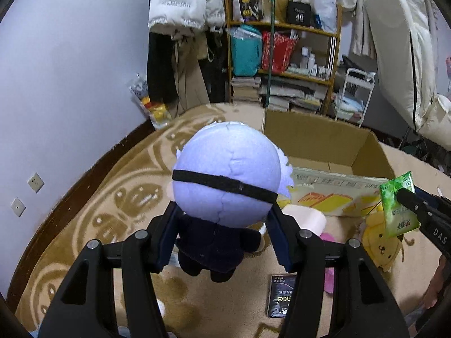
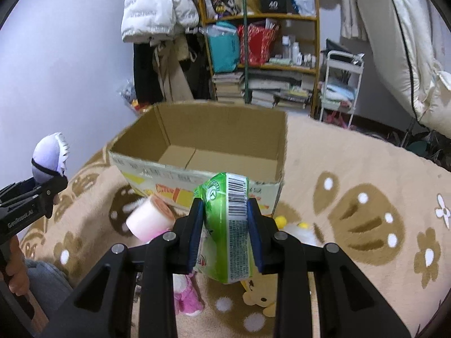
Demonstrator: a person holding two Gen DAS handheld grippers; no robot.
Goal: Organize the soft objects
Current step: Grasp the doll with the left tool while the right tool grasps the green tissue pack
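Observation:
My left gripper (image 1: pixel 222 222) is shut on a plush doll (image 1: pixel 225 180) with a lavender head, black blindfold band and dark body, held above the rug left of the open cardboard box (image 1: pixel 366 152). My right gripper (image 2: pixel 225 214) is shut on a green tissue pack (image 2: pixel 225 225), held above the rug in front of the box (image 2: pixel 197 129). The pack also shows in the left wrist view (image 1: pixel 397 205), and the doll in the right wrist view (image 2: pixel 49 155). The box looks empty inside.
On the patterned beige rug (image 2: pixel 366 211) lie a pink-white roll (image 2: pixel 149 219), a pink plush (image 2: pixel 186 295), a yellow plush (image 1: pixel 380 242) and a small dark box (image 1: pixel 282 295). A cluttered shelf (image 1: pixel 282 50), hanging coats and a white cart stand behind.

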